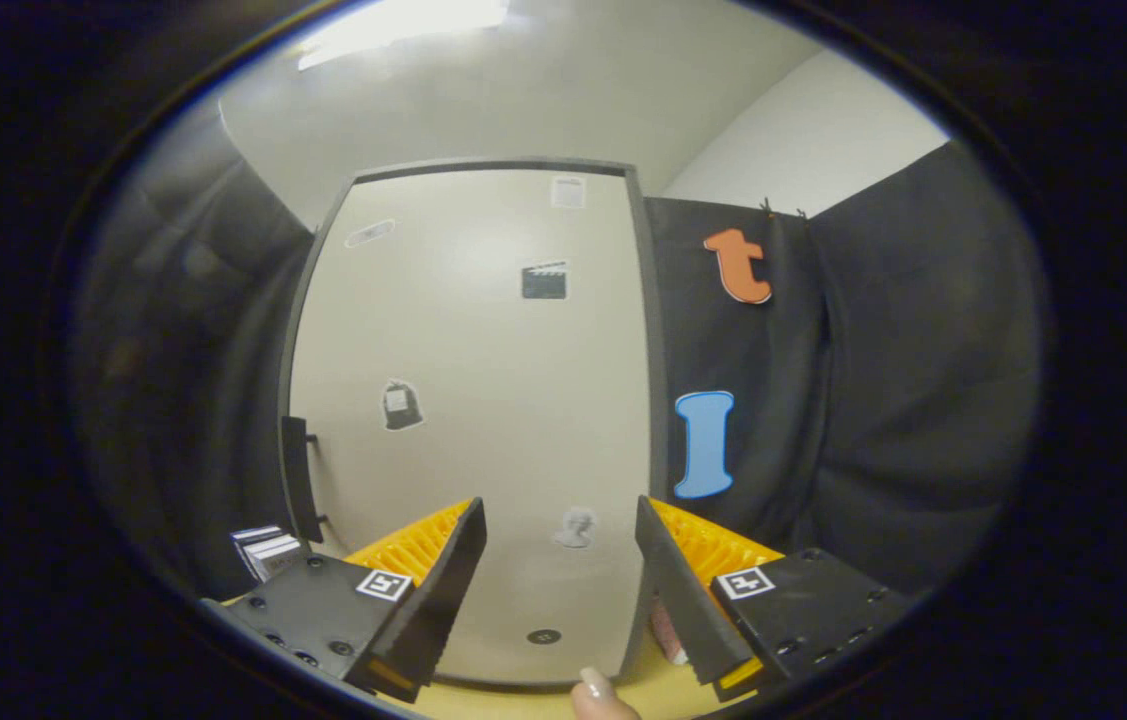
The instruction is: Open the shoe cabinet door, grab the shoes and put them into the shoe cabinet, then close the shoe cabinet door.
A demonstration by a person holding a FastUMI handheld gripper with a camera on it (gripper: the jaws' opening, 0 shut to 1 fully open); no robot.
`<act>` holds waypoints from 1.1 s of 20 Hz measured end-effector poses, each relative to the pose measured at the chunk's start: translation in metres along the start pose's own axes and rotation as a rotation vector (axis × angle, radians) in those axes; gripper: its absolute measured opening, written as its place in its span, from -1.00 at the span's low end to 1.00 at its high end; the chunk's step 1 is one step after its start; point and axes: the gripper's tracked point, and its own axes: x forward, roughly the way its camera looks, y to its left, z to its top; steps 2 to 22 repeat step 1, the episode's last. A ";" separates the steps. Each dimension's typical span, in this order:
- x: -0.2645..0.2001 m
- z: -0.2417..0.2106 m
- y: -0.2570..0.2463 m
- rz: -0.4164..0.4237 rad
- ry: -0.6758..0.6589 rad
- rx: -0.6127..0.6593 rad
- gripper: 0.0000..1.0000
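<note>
The shoe cabinet door [483,400] is a tall cream panel in a dark frame, straight ahead beyond the fingers, and it looks closed. Several small stickers dot its face. A dark bar handle [295,478] sticks out at the door's left edge, above and left of the left finger. My gripper [560,505] is open, its fingers spread wide with nothing between them, a short way off the door's lower part. A small pinkish thing [666,630] peeks out beside the right finger at the door's foot; I cannot tell what it is.
A person's fingertip [596,692] shows low down between the fingers. A light wooden surface [643,695] lies under the cabinet. A stack of flat striped items [268,550] sits left of the left finger. Black cloth [873,400] hangs on both sides of the cabinet.
</note>
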 end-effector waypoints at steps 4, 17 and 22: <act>0.001 -0.006 -0.028 -0.020 0.008 0.006 0.89; 0.001 -0.006 -0.028 -0.020 0.008 0.006 0.89; 0.001 -0.006 -0.028 -0.020 0.008 0.006 0.89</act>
